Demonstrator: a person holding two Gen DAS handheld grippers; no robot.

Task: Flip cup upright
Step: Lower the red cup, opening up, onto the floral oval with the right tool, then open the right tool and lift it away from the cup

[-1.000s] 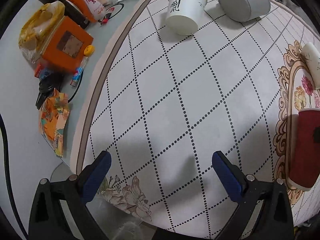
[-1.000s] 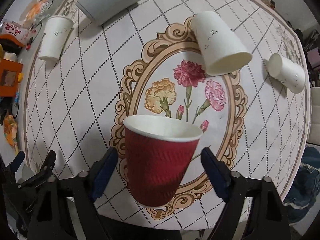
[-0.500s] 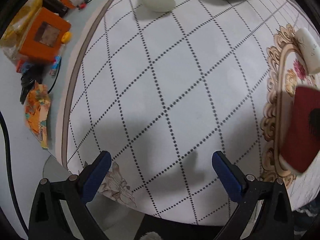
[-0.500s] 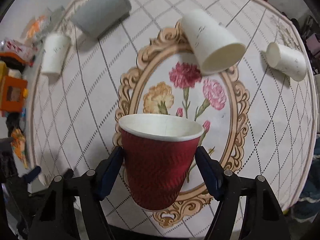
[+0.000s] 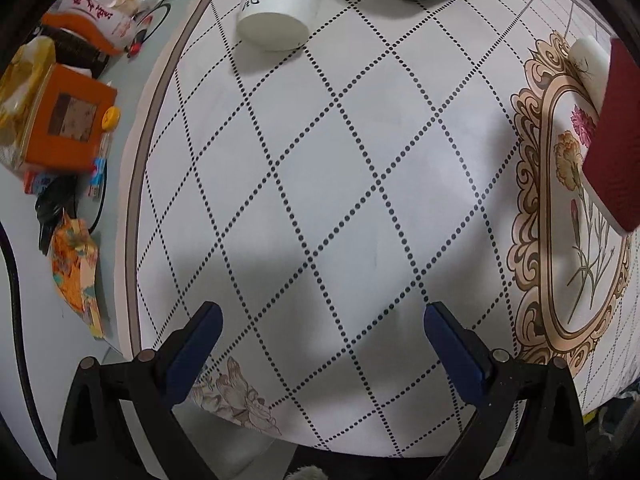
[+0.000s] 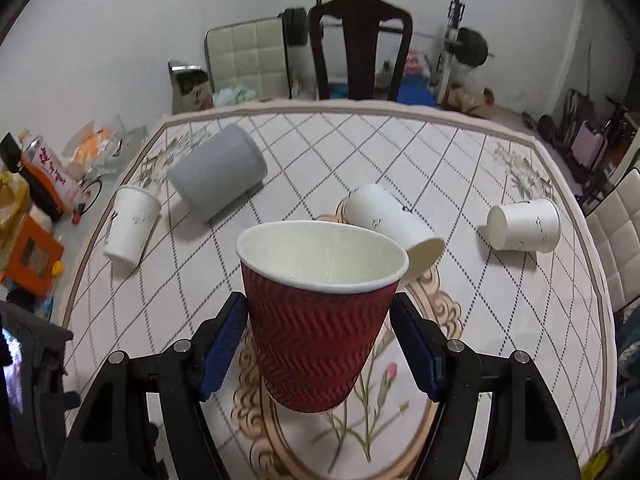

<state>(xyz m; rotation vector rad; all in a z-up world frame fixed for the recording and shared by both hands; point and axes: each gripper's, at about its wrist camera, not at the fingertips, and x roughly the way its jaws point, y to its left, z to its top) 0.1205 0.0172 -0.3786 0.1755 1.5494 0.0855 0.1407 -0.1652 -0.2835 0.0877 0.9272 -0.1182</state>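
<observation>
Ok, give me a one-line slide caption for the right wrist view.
Right gripper grips a red paper cup mouth-up above the floral tablecloth.

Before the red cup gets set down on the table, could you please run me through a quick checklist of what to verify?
1. Right gripper grips the red cup from both sides: ok, both pads touch its wall.
2. Cup mouth faces up: ok, the rim is level and the white inside shows.
3. Landing spot on the floral medallion below the cup is free: cannot tell, the cup hides it.
4. Nearest white cup, lying on its side, stays apart from the red cup: ok, though close.
5. Left gripper out of the way: ok, open and holding nothing.
</observation>
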